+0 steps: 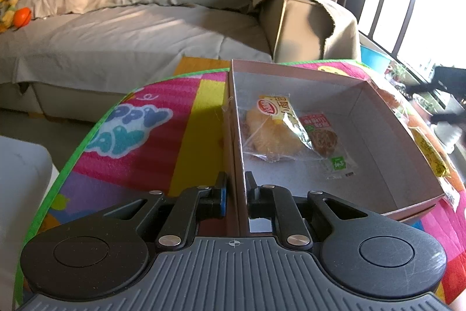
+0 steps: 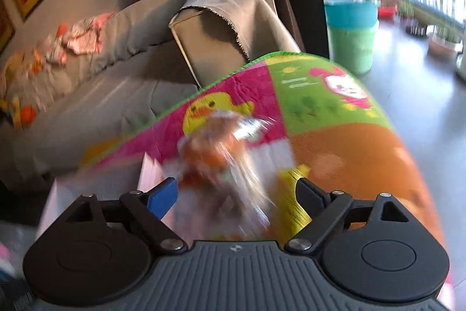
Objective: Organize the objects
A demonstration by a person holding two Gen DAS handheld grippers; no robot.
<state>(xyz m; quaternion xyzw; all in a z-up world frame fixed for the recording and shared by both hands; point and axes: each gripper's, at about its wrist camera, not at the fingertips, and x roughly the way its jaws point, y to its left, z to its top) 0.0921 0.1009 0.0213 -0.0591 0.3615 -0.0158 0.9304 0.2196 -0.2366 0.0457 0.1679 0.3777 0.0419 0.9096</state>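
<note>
Clearly the left gripper point(image 1: 236, 188) is closed down on the near wall of the cardboard box point(image 1: 378, 162), one finger outside and one inside, so the thin wall stands pinched between them. That hold looks meant to steady the box while things go in. Inside the box, toward its left wall, lies a clear bread packet point(image 1: 273, 133) with a yellow label, and overlapping it on the right a smaller snack packet point(image 1: 326, 139) with a red and green label. The rest of the box floor is bare. The box sits on a bright play mat point(image 1: 163, 142) that covers the tabletop. Just outside the right wall of the box, more yellow and orange wrappers point(image 1: 431, 156) lie on the mat.

The right gripper point(image 2: 236, 194) stands wide open, its fingers well apart. Between and just beyond them is a crinkly clear packet point(image 2: 221, 153) with something orange inside, badly blurred. Whether the fingers touch it cannot be told, though nothing is clamped. Beside it on the right lies a yellow wrapper point(image 2: 294, 203) on the orange part of the mat point(image 2: 349, 159). To the left the pale corner of the box point(image 2: 151, 171) shows, just next to the packet. Judging by this, the packet is either being reached for or let go near the box edge. Beyond the far mat edge are a grey sofa point(image 1: 131, 31) and a teal bucket point(image 2: 349, 10) on the floor.
</note>
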